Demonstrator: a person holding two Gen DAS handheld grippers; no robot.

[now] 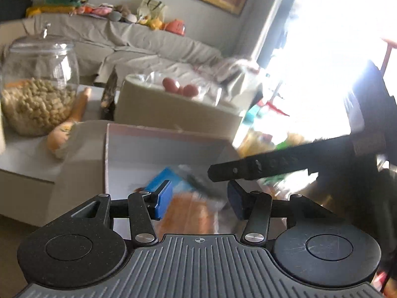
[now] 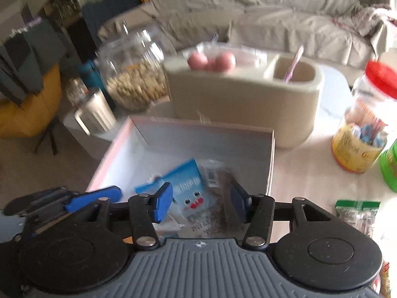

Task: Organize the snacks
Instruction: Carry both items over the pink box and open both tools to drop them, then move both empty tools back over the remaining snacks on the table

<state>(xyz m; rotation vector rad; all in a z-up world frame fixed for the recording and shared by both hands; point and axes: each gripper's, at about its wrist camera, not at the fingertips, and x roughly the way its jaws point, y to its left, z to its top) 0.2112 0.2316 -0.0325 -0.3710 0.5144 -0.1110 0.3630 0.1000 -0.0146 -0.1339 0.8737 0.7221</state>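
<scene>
An open cardboard box (image 2: 198,134) with a white inside stands on the table in front of both grippers. In it lie a blue packet with a cartoon face (image 2: 191,193), a brownish packet (image 2: 223,198) and an orange packet (image 1: 188,213). My right gripper (image 2: 201,202) hangs open over the box, the blue and brownish packets lying loose below its pads. My left gripper (image 1: 199,201) is open above the orange packet, at the box's (image 1: 158,134) near left corner. One of its blue fingers (image 2: 94,198) shows in the right wrist view.
Behind the box stands a beige organiser (image 2: 243,99) holding pink balls. A glass jar of pale snacks (image 2: 134,79) and a mug (image 2: 94,114) are to the left. A red-lidded jar (image 2: 364,124), a green tub (image 2: 389,166) and a green packet (image 2: 357,211) are to the right.
</scene>
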